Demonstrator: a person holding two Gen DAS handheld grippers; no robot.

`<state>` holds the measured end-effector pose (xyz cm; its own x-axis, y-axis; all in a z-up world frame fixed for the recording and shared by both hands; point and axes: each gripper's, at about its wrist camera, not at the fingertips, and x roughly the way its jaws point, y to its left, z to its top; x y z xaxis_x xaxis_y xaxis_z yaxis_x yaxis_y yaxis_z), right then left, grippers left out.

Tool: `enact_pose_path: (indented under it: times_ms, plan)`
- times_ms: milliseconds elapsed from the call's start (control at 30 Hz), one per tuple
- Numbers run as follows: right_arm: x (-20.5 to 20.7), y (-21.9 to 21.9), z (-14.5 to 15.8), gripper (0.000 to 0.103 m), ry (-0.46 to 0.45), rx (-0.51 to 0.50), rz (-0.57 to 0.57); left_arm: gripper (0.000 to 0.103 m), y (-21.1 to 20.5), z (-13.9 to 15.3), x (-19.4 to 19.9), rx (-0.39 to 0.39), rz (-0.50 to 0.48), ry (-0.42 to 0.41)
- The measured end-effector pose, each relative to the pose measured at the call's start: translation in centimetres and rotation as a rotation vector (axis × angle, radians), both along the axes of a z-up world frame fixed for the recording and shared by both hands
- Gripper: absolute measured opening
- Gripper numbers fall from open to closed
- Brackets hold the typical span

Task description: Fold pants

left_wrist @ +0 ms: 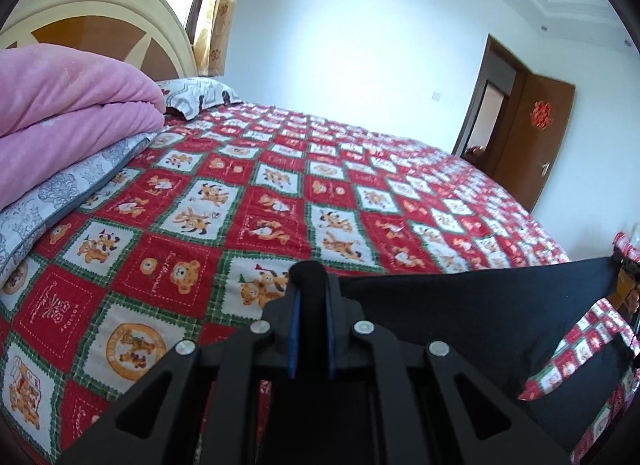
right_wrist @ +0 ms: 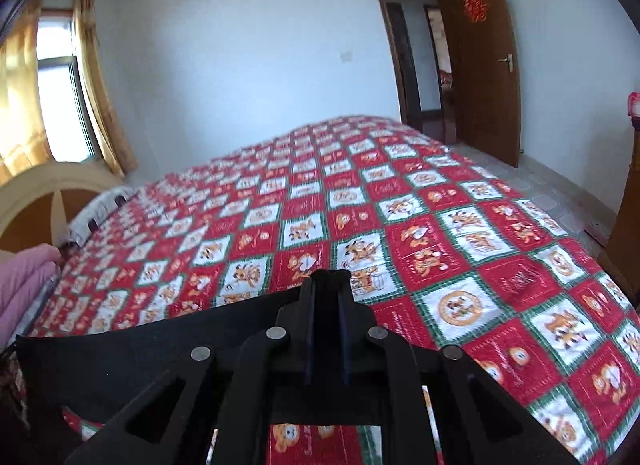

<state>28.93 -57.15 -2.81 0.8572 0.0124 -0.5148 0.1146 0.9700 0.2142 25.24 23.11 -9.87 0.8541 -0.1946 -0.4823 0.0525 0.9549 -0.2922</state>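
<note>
Above the near edge of the red patchwork bedspread (left_wrist: 280, 193), my left gripper (left_wrist: 311, 277) and right gripper (right_wrist: 330, 285) each clench an end of the black pants (left_wrist: 460, 305), stretched taut between them; folding looks barely begun.

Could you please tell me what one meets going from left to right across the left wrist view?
Pink blanket → patterned pillow → left hand-held gripper, shut on the black pants → open brown door.
</note>
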Motion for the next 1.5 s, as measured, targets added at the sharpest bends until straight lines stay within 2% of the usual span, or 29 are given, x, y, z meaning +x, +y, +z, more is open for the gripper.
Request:
enact_pose_path:
  times_ms: [167, 400, 533, 733, 900, 1100, 1167, 1367, 1433, 1500]
  plan:
    - [-4.5, -1.3, 0.2, 0.010, -0.069, 0.049, -0.009, 0.010, 0.0, 0.8, -2.8, -0.026, -0.064, -0.119]
    - [-10.8, -3.0, -1.1, 0.010, -0.105, 0.143, -0.009, 0.010, 0.1, 0.3, -7.2, -0.077, -0.122, -0.178]
    - [-13.4, -3.6, -2.0, 0.010, -0.100, 0.174, -0.025, 0.010, 0.3, -1.4, -9.4, -0.075, -0.145, -0.162]
    - [-17.4, -4.9, -4.5, 0.010, -0.066, 0.209, -0.075, 0.011, 0.9, -4.1, -11.6, -0.118, -0.178, -0.129]
    - [-20.2, -6.9, -6.0, 0.008, -0.047, 0.246, -0.135, 0.011, 0.7, -5.5, -12.8, -0.084, -0.196, -0.104]
    - [-22.7, -7.6, -6.2, 0.008, -0.012, 0.240, -0.151, 0.014, 0.6, -6.3, -14.0, -0.036, -0.214, -0.079]
    - [-23.1, -6.9, -5.8, 0.008, -0.008, 0.241, -0.139, 0.022, 0.8, -6.5, -14.3, -0.024, -0.204, -0.072]
    - [-22.8, -1.1, -3.6, 0.008, -0.007, 0.137, -0.011, 0.026, 1.6, -6.8, -15.3, -0.020, -0.200, -0.068]
    - [-22.2, 0.7, -3.3, 0.015, 0.004, 0.118, 0.031, 0.027, 1.7, -6.8, -15.5, -0.026, -0.193, -0.069]
    - [-21.1, 2.8, -2.9, 0.040, 0.021, 0.082, 0.066, 0.027, 1.9, -6.9, -15.5, -0.034, -0.188, -0.064]
